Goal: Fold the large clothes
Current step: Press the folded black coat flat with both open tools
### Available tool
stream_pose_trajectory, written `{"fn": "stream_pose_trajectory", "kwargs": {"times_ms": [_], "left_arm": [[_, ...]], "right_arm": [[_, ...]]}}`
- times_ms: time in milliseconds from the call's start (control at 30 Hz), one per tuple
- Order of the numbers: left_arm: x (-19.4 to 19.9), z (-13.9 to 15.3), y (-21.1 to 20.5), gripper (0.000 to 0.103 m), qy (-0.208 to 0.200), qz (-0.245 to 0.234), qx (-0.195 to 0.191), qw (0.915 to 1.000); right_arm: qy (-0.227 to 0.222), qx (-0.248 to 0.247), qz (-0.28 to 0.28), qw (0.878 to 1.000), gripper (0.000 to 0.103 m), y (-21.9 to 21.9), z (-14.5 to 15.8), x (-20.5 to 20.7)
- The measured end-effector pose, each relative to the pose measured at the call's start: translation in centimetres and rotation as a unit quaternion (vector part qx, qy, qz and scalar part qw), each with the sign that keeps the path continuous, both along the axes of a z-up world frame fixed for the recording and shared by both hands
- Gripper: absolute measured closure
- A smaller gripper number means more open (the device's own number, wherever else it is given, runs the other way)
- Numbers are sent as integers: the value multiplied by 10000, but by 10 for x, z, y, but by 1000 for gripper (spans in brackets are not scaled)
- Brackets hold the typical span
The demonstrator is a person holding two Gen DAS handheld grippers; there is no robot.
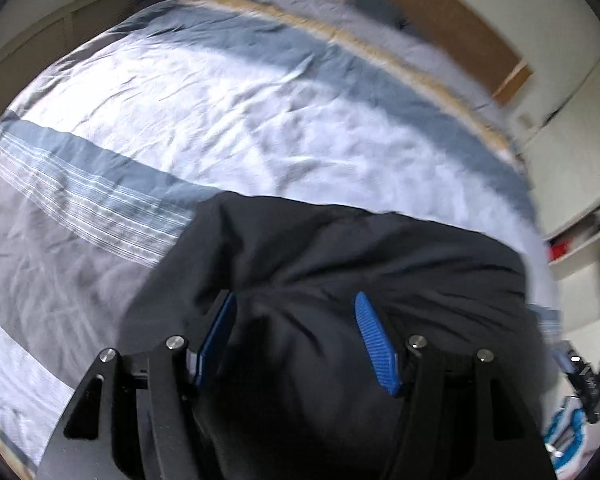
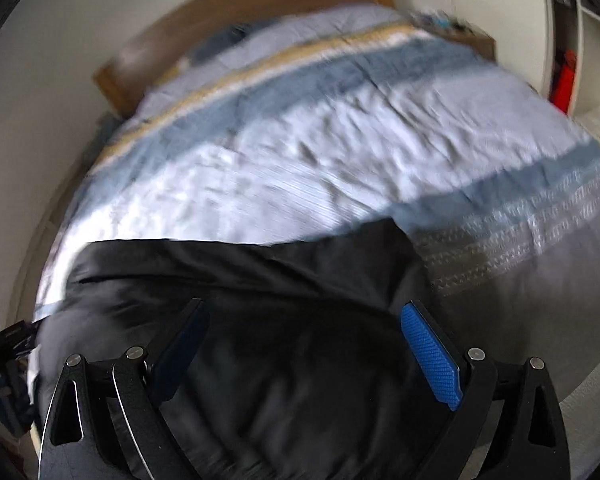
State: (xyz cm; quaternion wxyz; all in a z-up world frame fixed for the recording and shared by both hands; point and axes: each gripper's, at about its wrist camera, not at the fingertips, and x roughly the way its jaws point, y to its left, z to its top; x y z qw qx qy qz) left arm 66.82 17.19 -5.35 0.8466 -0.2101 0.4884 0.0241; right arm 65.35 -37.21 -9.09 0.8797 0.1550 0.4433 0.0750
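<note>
My left gripper [image 1: 296, 320] points down at the black garment [image 1: 340, 264], its two blue pads [image 1: 374, 344] standing apart with a bunched hump of the dark cloth between them; I cannot tell whether the pads press on it. My right gripper [image 2: 304, 332] also stands wide, two pads either side of the same black garment [image 2: 260, 280], and the blur keeps me from saying whether it pinches the cloth.

The garment lies at the near end of the bed, just in front of both grippers. Its far edge runs straight across the duvet [image 1: 220, 112] in both views, and one corner [image 2: 392, 226] ends beside the patterned band [image 2: 520, 224]. Beyond that edge the duvet is bare and wide all the way to the pillow end.

The surface is one bed with a rumpled white, blue-grey and tan striped duvet. One wooden headboard [image 2: 236, 16] stands against a pale wall [image 2: 40, 100]. To one side is a white shelf unit [image 1: 580, 240] holding something red [image 1: 559, 249].

One garment, one bed, two grippers, four pads.
</note>
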Motion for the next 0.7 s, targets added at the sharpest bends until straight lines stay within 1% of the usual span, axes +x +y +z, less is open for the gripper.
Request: {"fn": "stream_pose_trajectory", "kwargs": {"times_ms": [67, 100, 133, 200, 267, 333, 400, 433, 467, 500, 533, 567, 600, 700], "left_arm": [[-14, 0, -9, 43, -35, -200, -128, 9997], [-18, -2, -13, 43, 0, -250, -101, 9996], [-22, -7, -18, 43, 58, -289, -48, 9996], [-33, -21, -16, 43, 205, -222, -54, 9995], [-46, -32, -4, 43, 301, 15, -152, 9994], [-56, -36, 5, 43, 357, 104, -145, 9992], [-70, -35, 15, 43, 415, 201, 103, 9989], [-77, -31, 19, 43, 375, 241, 230, 9987], [-88, -25, 21, 43, 247, 286, 318, 9988], [-97, -19, 22, 43, 108, 301, 338, 9989], [-107, -12, 21, 43, -43, 305, 333, 9990], [-115, -6, 19, 43, -200, 296, 320, 9988], [-130, 3, 13, 43, -465, 260, 320, 9981], [-157, 14, -3, 43, -895, 113, 449, 9949]], "right_arm": [[-124, 175, 270, 9994, 7, 15, 5, -13], [-113, 269, 392, 9988, 7, 24, 4, -17], [-58, 410, 529, 9977, 7, 33, -2, -21], [83, 503, 564, 9971, 7, 41, -16, -27], [214, 411, 457, 9979, 7, 41, -30, -34], [350, 405, 238, 9983, 7, 29, -42, -41], [448, 367, -42, 9983, 7, 15, -46, -49], [486, 236, -186, 9984, 7, 8, -44, -54], [492, 104, -262, 9984, 7, 4, -43, -59], [456, -50, -306, 9985, 7, 1, -38, -66], [392, -95, -295, 9988, 7, 0, -32, -73], [307, -54, -242, 9992, 7, 0, -26, -81], [196, 38, -140, 9997, 7, 1, -20, -90], [-114, 162, 253, 9995, 7, 19, -6, -121]]}}
